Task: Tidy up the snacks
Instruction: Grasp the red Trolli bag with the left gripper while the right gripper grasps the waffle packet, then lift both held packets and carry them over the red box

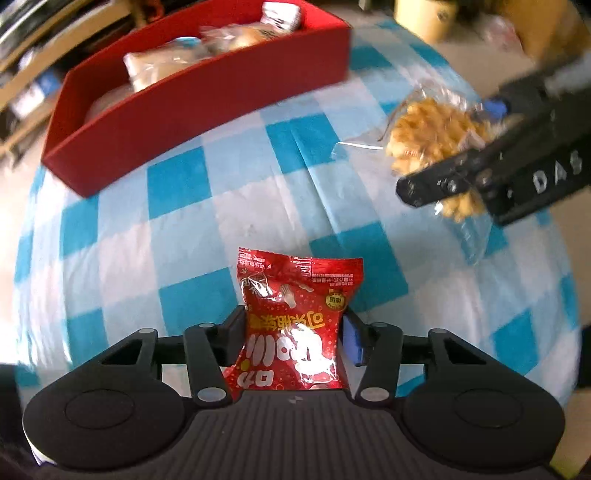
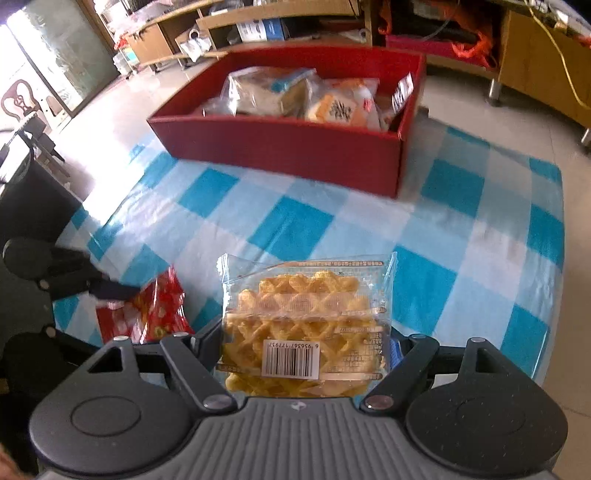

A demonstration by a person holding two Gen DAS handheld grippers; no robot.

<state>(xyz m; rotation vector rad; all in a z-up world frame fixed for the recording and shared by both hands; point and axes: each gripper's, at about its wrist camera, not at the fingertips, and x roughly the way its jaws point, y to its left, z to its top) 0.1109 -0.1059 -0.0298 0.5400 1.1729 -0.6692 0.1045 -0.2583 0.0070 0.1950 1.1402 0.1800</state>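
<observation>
My left gripper (image 1: 293,328) is shut on a red snack packet (image 1: 295,317) and holds it above the blue checked cloth (image 1: 207,236). My right gripper (image 2: 303,343) is shut on a clear bag of yellow waffle crisps (image 2: 306,325). In the left wrist view the right gripper (image 1: 480,155) shows at the right with the crisp bag (image 1: 432,136). In the right wrist view the left gripper (image 2: 92,284) and its red packet (image 2: 147,314) show at the lower left. A red box (image 1: 199,107) with several packed snacks stands at the far side of the cloth; it also shows in the right wrist view (image 2: 295,155).
The cloth (image 2: 369,236) covers a table that ends at the right above a tiled floor (image 2: 576,295). Wooden shelves (image 2: 258,22) and furniture stand behind the box. A dark chair (image 2: 33,206) is at the left.
</observation>
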